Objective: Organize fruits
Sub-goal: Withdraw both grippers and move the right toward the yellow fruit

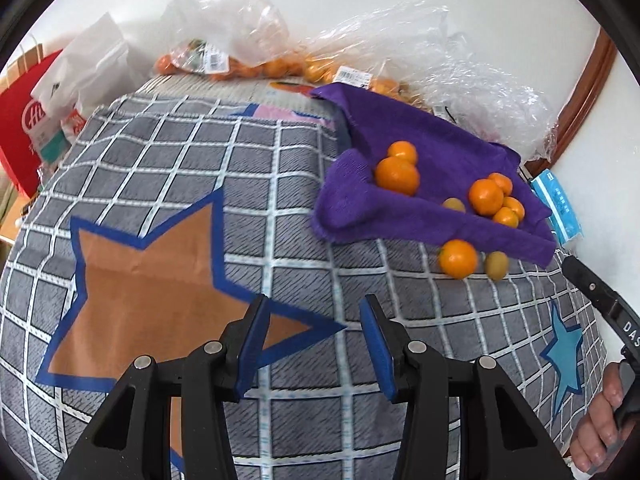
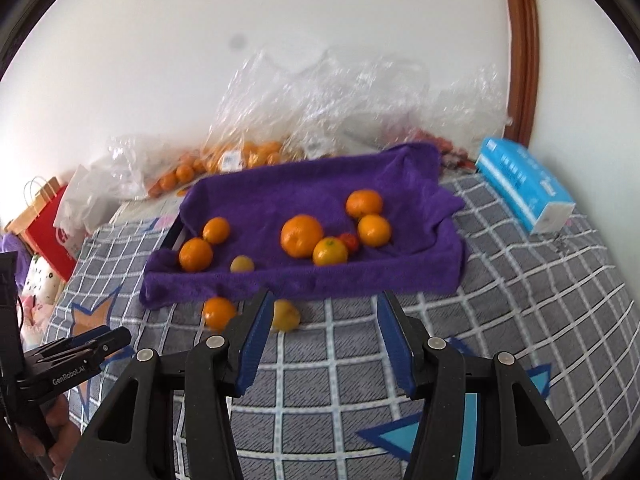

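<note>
A purple towel [image 2: 304, 196] [image 1: 420, 136] is draped over a tray on the checked bedspread [image 2: 520, 280]. It holds several oranges, such as the big orange [image 2: 301, 236], plus a small yellow fruit [image 2: 241, 264] and a small red fruit [image 2: 349, 240]. In front of the towel a loose orange [image 2: 218, 312] [image 1: 458, 258] and a yellow-green fruit [image 2: 285, 315] [image 1: 496, 265] lie on the bedspread. My right gripper [image 2: 326, 300] is open and empty, its left finger just right of the yellow-green fruit. My left gripper [image 1: 314, 308] is open and empty over the brown star [image 1: 152, 280], well left of the fruit.
Clear plastic bags [image 2: 320, 100] with more oranges [image 1: 276, 68] lie against the wall behind the towel. A blue tissue pack [image 2: 524, 188] sits at the right. A red paper bag [image 1: 20, 128] and a white bag [image 1: 92, 68] stand at the left. A person's hand [image 1: 604, 432] holds the right gripper.
</note>
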A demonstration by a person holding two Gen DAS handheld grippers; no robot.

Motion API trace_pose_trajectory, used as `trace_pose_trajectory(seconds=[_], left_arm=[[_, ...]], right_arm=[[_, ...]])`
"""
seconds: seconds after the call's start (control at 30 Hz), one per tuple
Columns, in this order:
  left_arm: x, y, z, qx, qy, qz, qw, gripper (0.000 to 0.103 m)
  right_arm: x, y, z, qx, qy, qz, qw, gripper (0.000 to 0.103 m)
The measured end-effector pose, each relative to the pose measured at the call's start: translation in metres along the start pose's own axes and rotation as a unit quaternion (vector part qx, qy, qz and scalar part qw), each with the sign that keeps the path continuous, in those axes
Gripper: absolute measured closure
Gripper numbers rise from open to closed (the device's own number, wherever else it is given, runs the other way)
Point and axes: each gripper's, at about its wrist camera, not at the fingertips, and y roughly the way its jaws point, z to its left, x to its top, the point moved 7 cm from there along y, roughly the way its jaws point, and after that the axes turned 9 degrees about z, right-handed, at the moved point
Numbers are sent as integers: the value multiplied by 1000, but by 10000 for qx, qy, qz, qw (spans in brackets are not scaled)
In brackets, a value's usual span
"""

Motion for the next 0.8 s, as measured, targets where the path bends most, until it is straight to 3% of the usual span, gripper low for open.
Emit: trace_pose_trajectory(seconds=[0.37,0.57,0.63,0.67,0.8], left_arm=[[-7,6,11,353,368,-448,9977,58],[-6,4,14,48,295,-458,9985,53],[-6,4,16,-52,246,-468,9986,53],[-7,4,15,-71,235,-471,9986,53],[-8,5,13,-12,269,-465,9986,53]], right_arm=[[-15,62,27,94,-174,434,9989,64],[-10,87,27,148,-53,659,9977,65],[-10,91,27,80,-86,661,9977,70],[-10,90,27,20,-142,635,9979,75],[-14,85,29,-31,-318,609,9976,75]])
